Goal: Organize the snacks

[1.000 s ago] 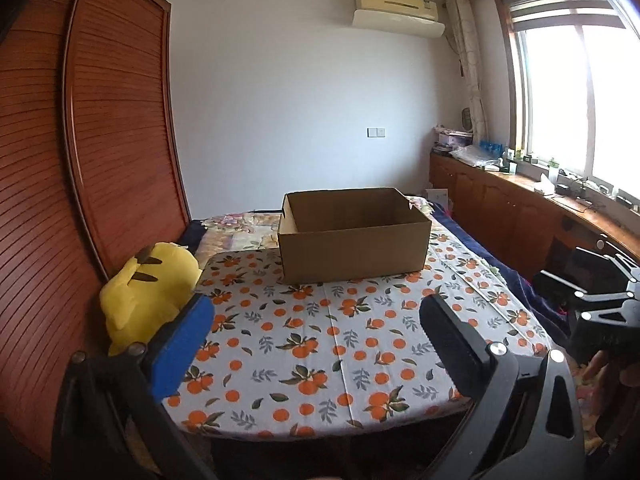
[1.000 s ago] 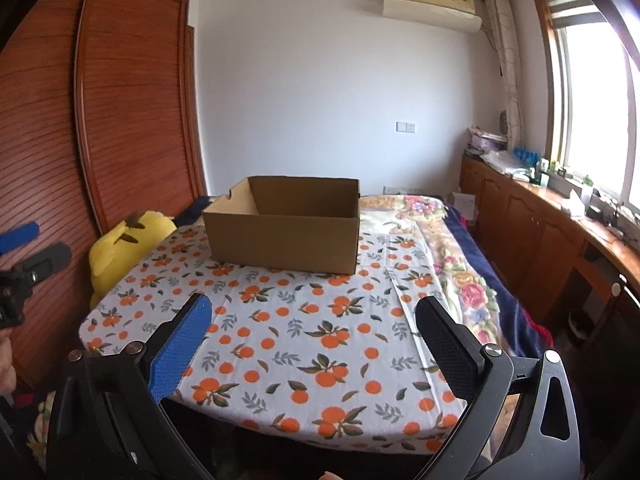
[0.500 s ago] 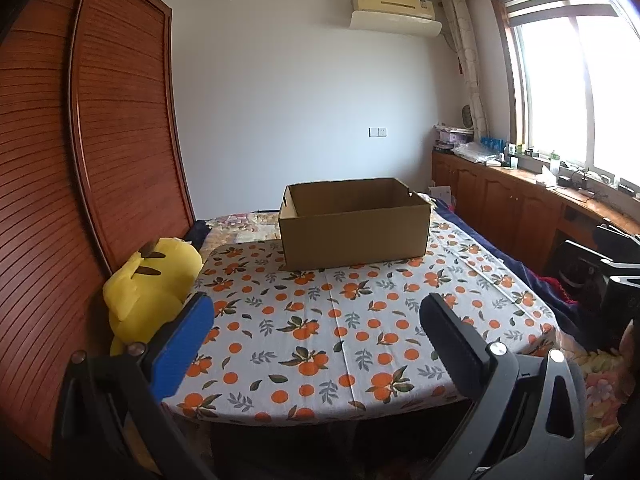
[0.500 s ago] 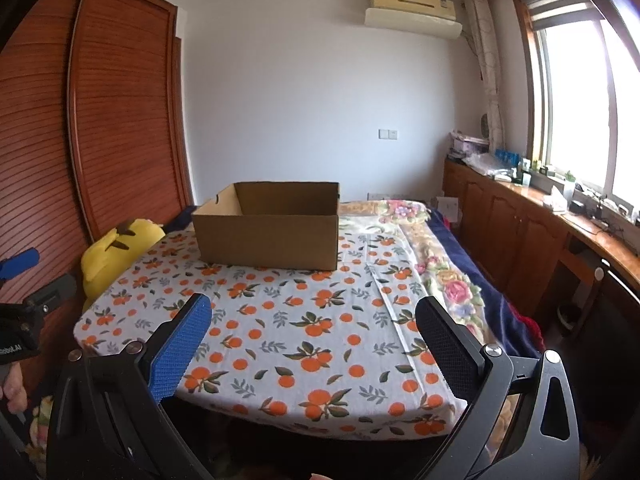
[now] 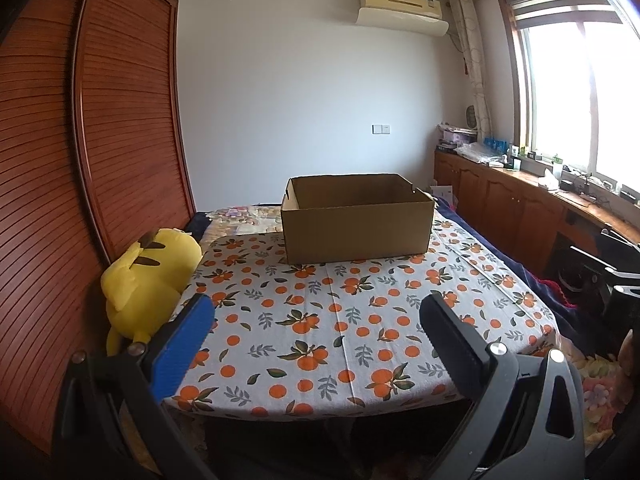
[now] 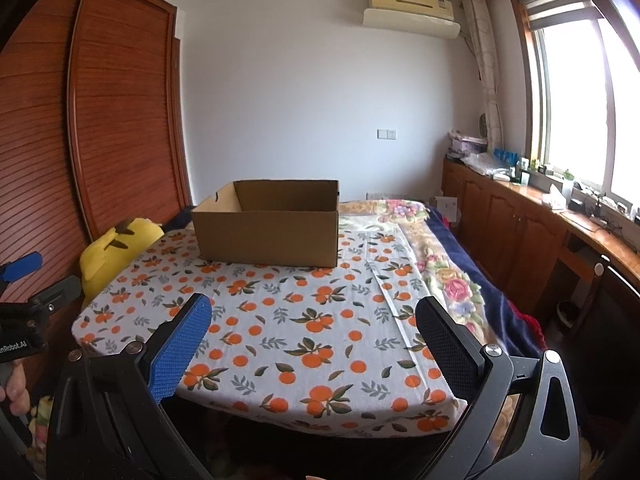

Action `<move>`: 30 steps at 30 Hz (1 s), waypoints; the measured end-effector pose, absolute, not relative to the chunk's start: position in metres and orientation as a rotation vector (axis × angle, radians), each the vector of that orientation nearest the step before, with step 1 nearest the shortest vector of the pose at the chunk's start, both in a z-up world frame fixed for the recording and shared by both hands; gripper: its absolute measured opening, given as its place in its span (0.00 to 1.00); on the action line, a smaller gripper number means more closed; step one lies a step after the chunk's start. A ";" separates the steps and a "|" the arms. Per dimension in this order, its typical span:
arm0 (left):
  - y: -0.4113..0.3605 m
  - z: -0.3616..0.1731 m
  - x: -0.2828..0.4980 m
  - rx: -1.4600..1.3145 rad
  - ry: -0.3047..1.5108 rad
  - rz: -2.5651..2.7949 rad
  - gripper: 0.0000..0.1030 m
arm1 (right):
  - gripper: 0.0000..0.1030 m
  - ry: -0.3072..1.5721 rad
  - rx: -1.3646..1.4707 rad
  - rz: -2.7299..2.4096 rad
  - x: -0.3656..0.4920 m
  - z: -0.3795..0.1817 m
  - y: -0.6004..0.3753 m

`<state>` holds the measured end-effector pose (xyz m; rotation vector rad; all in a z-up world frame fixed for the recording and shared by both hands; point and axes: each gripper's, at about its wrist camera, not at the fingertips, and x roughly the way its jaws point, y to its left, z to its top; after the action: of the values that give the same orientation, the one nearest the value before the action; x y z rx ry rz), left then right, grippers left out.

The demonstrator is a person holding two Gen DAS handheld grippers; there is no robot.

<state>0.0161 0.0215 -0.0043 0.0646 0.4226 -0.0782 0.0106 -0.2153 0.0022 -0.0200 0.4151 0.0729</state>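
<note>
An open brown cardboard box [image 5: 356,220] [image 6: 268,226] stands at the far end of a table covered with an orange-print cloth [image 5: 340,320] [image 6: 304,320]. I see no snacks in either view. My left gripper [image 5: 316,316] is open and empty, held before the table's near edge. My right gripper [image 6: 314,316] is likewise open with nothing between its fingers. The left gripper [image 6: 24,280] also shows at the left edge of the right wrist view, held by a hand [image 6: 12,384]. The box's inside is mostly hidden by its walls.
A yellow plush toy [image 5: 148,276] [image 6: 116,256] leans at the table's left side against a slatted wooden wardrobe [image 5: 80,160]. A bed with a floral blanket [image 6: 440,264] lies to the right. Wooden cabinets [image 5: 520,208] with clutter run under the window.
Both grippers have drawn back from the table and risen slightly, so the box looks farther off and the table's near edge shows. Both stay open.
</note>
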 end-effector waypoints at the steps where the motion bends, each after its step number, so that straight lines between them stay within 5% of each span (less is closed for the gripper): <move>1: 0.022 -0.004 0.016 0.065 0.421 -0.077 1.00 | 1.00 0.414 -0.021 0.071 0.010 0.002 -0.215; 30: 0.021 0.003 0.011 0.083 0.393 -0.061 1.00 | 1.00 0.412 -0.024 0.075 0.011 0.002 -0.210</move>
<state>0.0109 0.0209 0.0027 0.0826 0.3929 -0.0613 0.0106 -0.2103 0.0019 -0.0241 0.4119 0.0746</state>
